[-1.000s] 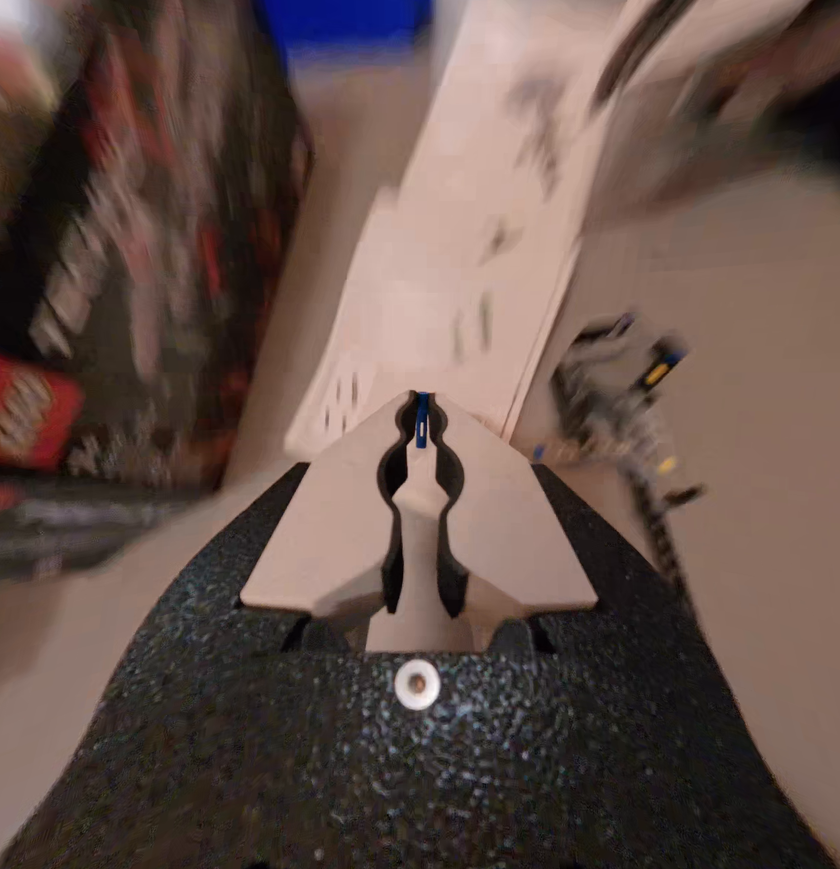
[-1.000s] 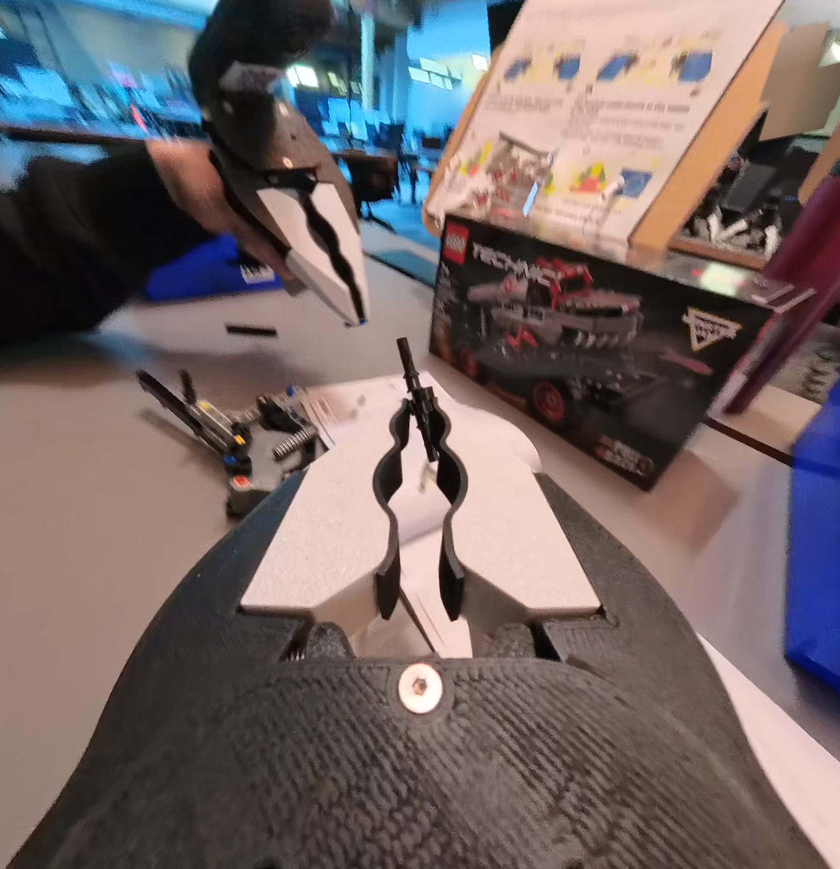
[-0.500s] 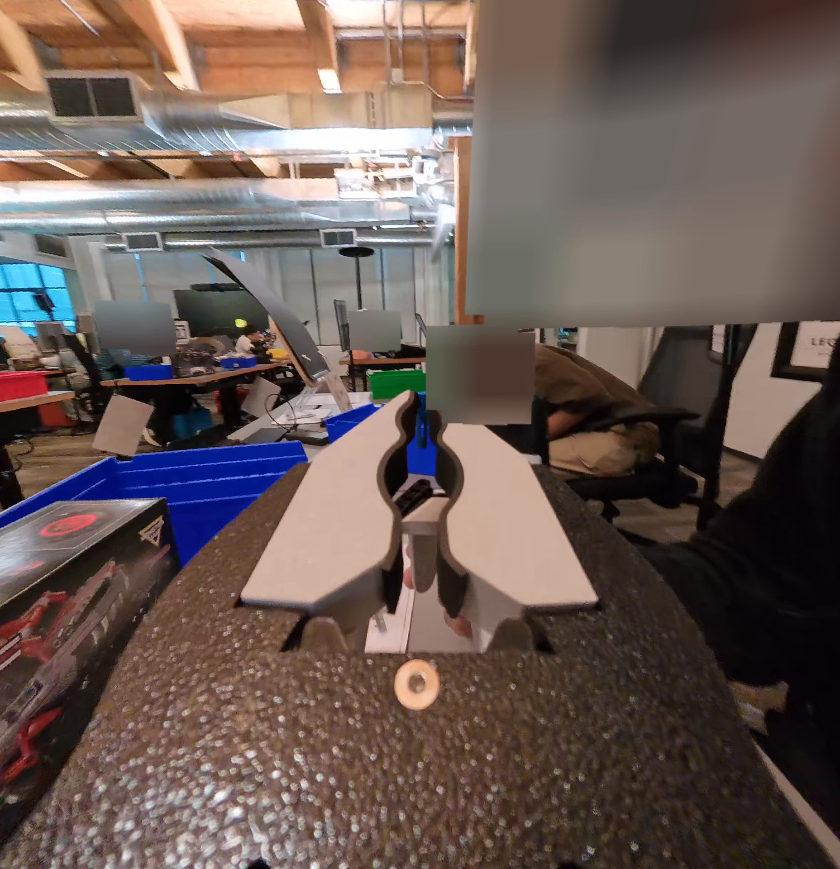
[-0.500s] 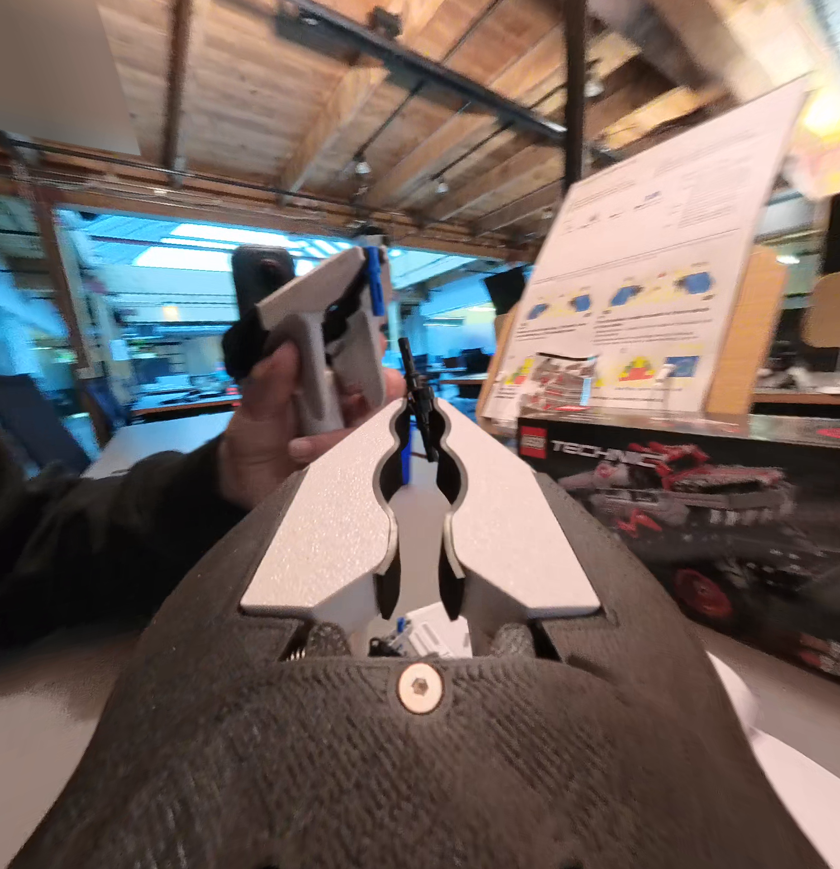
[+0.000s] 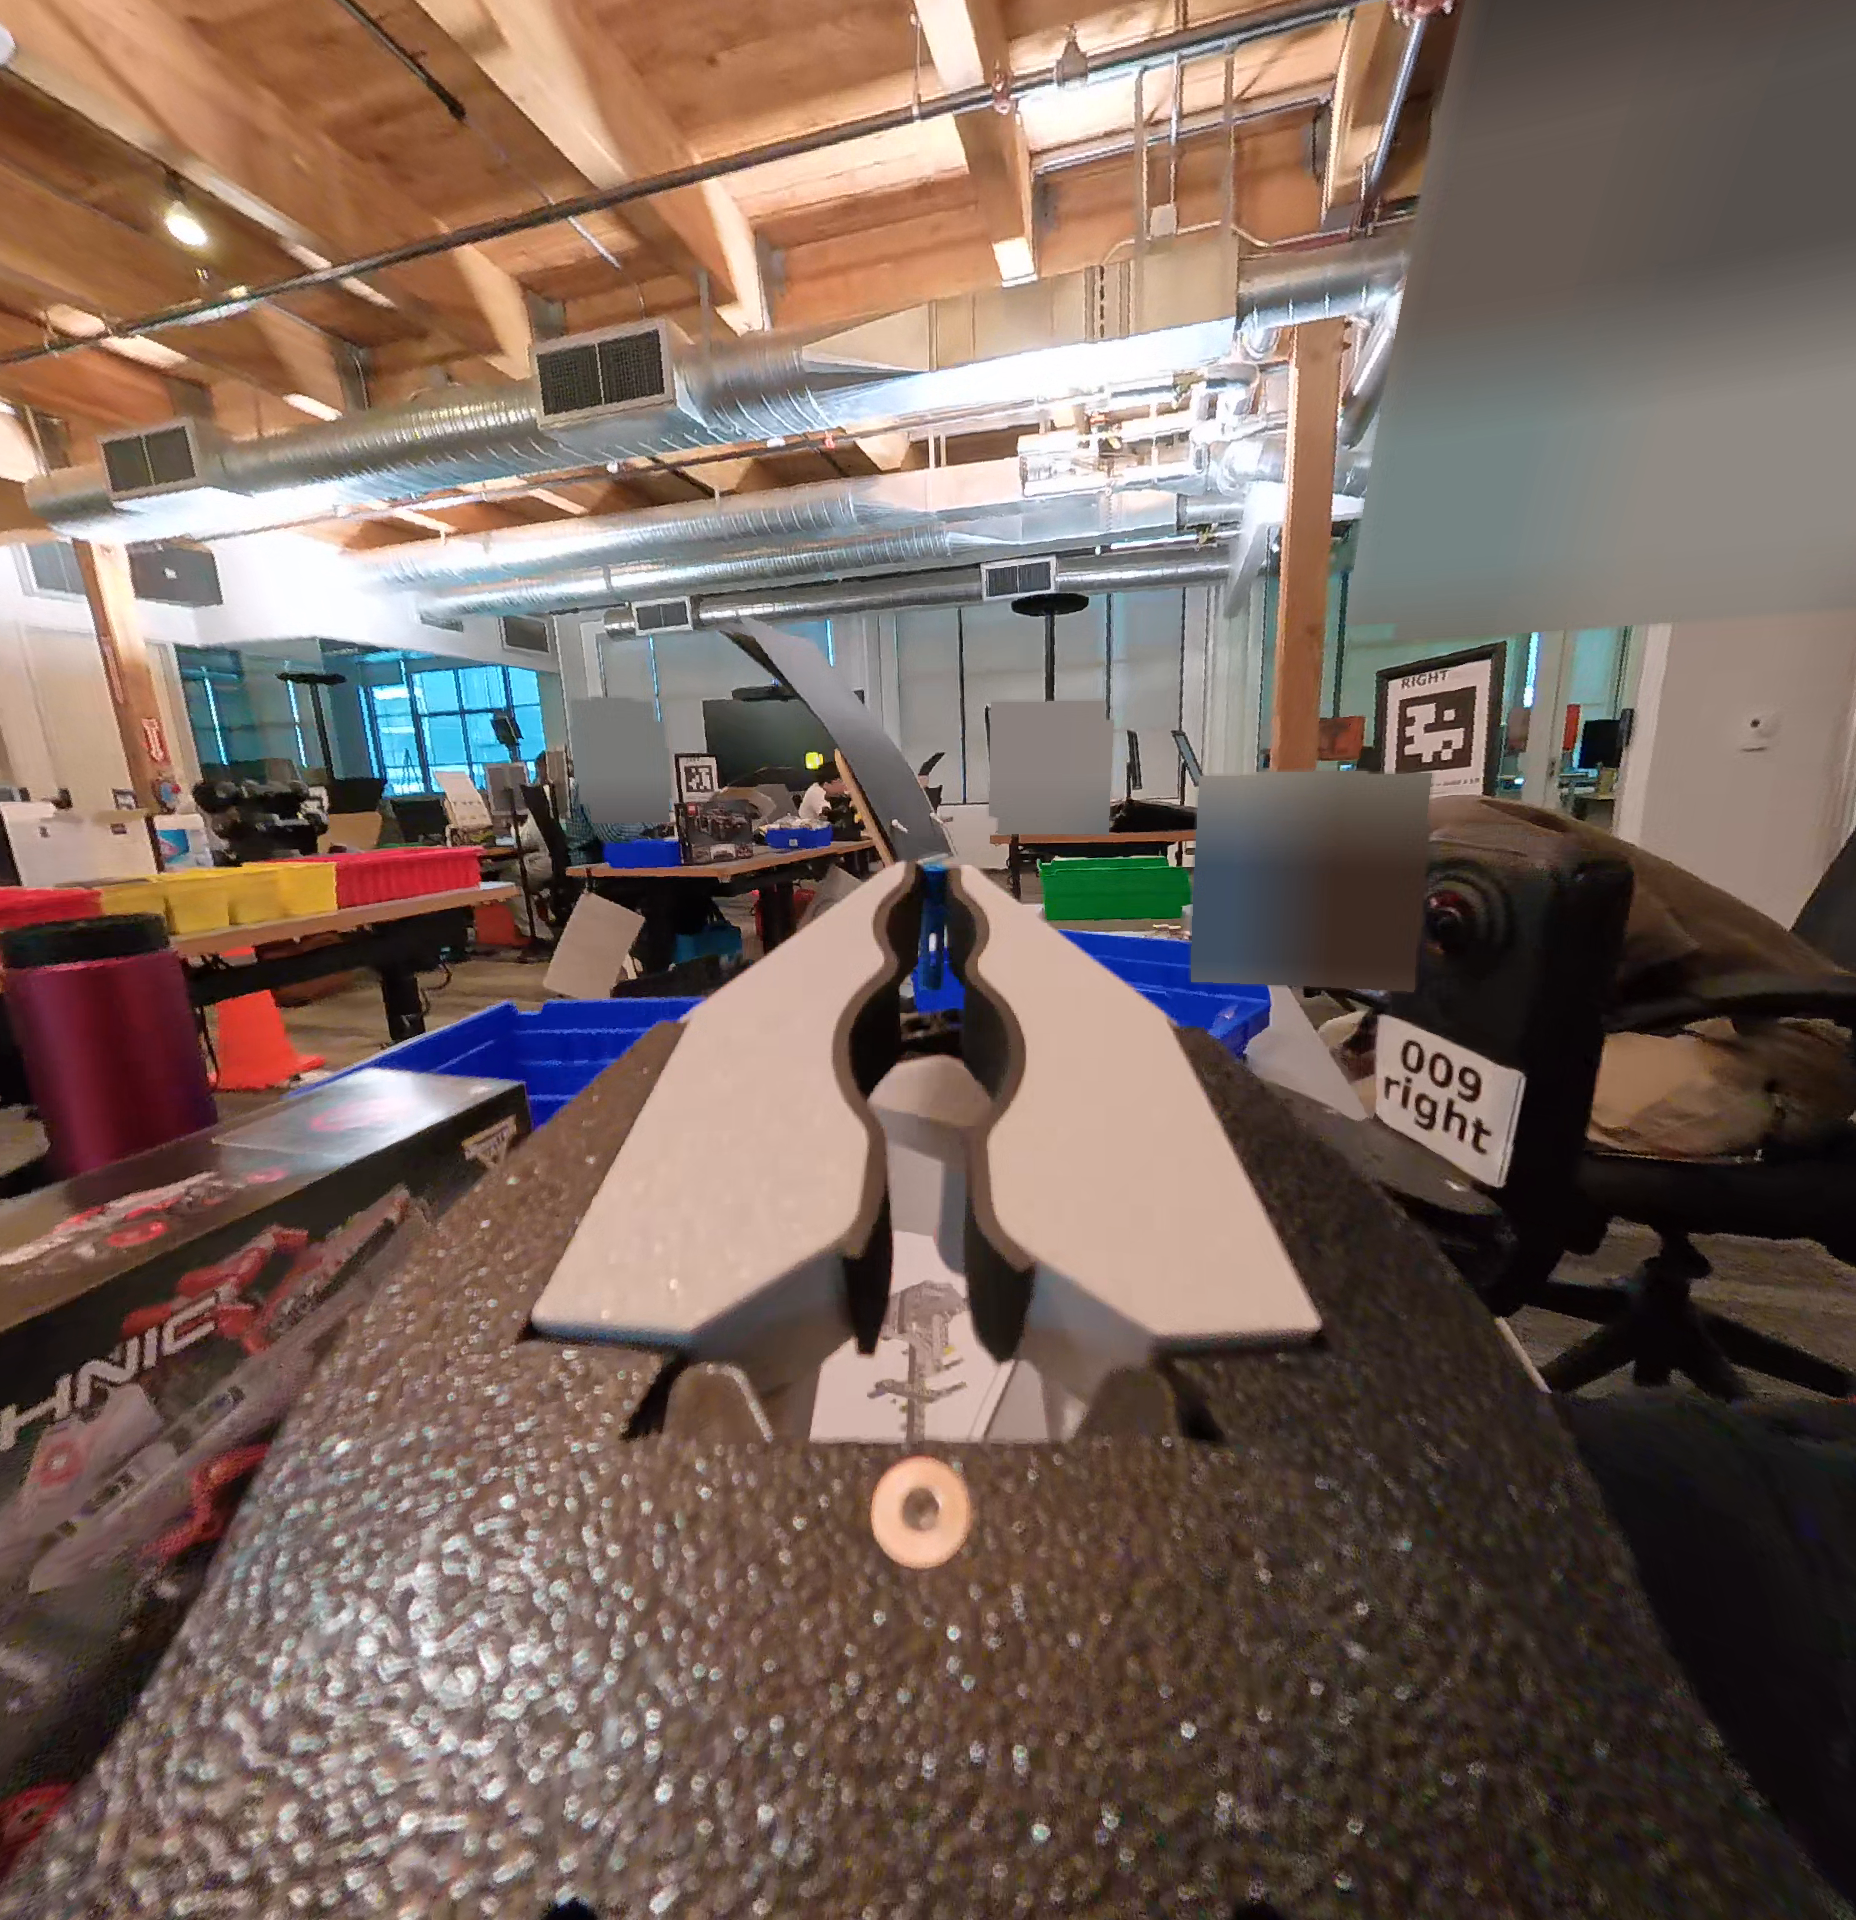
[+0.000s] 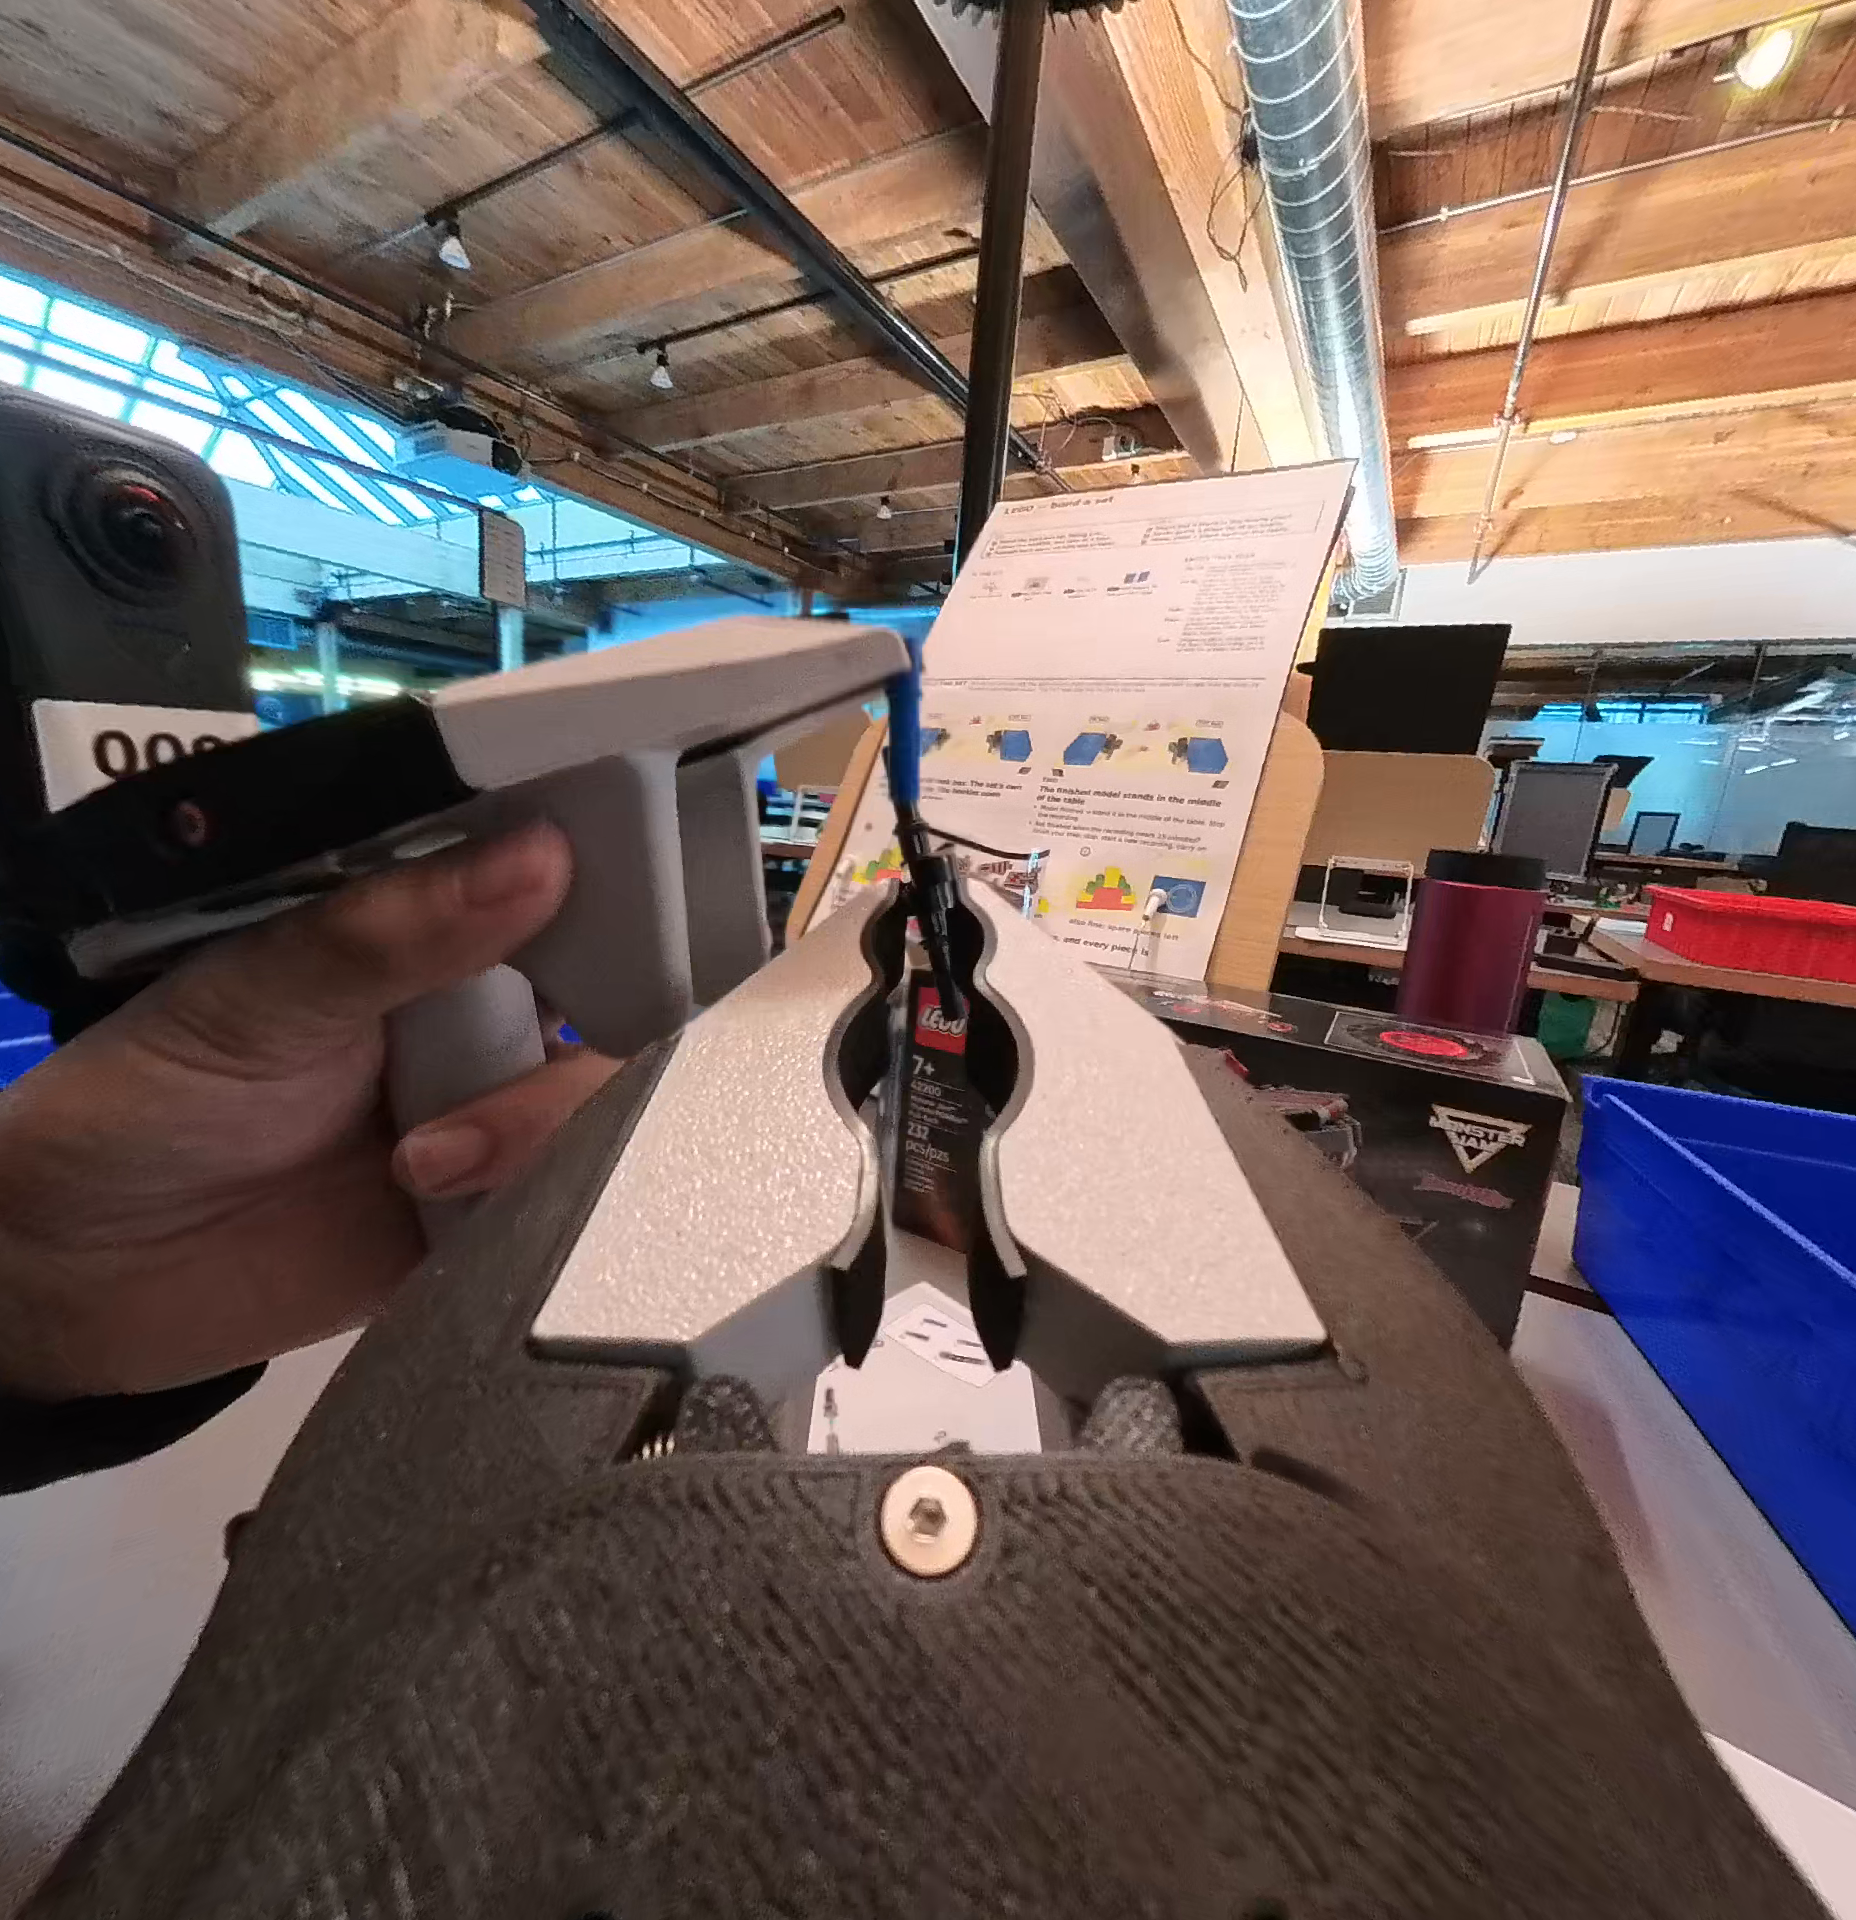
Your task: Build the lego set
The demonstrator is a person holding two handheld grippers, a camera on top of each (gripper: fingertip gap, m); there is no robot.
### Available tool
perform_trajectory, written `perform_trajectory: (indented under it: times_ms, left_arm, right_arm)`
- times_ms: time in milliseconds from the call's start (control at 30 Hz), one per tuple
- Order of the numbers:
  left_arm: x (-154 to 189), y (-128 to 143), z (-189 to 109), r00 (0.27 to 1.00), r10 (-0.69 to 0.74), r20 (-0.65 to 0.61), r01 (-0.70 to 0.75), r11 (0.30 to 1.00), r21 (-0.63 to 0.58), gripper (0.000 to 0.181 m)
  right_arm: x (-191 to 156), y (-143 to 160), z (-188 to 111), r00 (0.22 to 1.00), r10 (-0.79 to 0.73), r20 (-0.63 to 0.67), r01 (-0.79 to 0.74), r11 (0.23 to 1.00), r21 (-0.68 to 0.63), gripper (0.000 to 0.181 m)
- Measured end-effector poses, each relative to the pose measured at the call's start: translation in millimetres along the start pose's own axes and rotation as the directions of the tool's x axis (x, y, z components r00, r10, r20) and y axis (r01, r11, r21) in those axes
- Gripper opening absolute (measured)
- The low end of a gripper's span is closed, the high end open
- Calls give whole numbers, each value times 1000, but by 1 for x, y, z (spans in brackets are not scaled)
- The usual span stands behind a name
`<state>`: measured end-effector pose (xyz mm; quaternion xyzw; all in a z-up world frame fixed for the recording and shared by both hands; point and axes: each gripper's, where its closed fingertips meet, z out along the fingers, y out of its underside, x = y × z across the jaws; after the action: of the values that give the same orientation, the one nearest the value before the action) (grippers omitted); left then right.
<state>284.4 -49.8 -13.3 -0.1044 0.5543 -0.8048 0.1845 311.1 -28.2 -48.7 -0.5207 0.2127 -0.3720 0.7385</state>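
My left gripper (image 5: 934, 883) is shut on a small blue pin (image 5: 934, 930) and is raised well above the table. It also shows in the right wrist view (image 6: 898, 660), held by a hand, with the blue pin (image 6: 903, 743) pointing down. My right gripper (image 6: 929, 899) is shut on a thin black axle piece (image 6: 939, 920) that sticks up from its tips. The lower end of the blue pin meets the top of the black piece. The other gripper's camera (image 5: 1495, 935) shows at the right of the left wrist view.
The black lego box (image 6: 1412, 1101) stands behind my grippers, with an instruction board (image 6: 1121, 717) on it and a maroon tumbler (image 6: 1469, 945) beside. A blue bin (image 6: 1755, 1278) is at the right. An open booklet (image 6: 924, 1392) lies on the white table below. Spacing between my two grippers at the tips: around 5 cm.
Both grippers have lifted from the table and tilted up. The left gripper has swung over, and its blue pin now meets the top of the black piece held by the right.
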Motion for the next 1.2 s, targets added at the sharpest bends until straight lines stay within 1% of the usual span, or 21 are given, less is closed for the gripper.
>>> perform_trajectory:
  times_ms: [133,267,667,933,1133,1200]
  left_arm:
    - [-6,7,0,995,-95,-1,95,995,5,2]
    - [-7,8,0,991,-130,-12,130,991,7,2]
    - [-4,14,1,995,-92,-26,92,996,-13,2]
    - [-4,12,-1,991,-105,-86,104,994,-18,2]
    - [-3,11,-3,988,-71,-140,65,996,-54,2]
    - [-3,12,-4,990,-24,-142,14,997,-73,2]
  right_arm:
    - [0,-1,0,1000,-28,0,28,1000,-5,6]
    - [0,-1,1,1000,-17,3,17,1000,-14,6]
    - [-1,2,2,1000,-16,21,17,999,-44,6]
    - [-3,1,3,989,118,91,-114,992,-53,6]
    - [-6,0,4,983,129,127,-121,990,-73,6]
    - [-5,1,4,987,101,125,-91,993,-81,6]
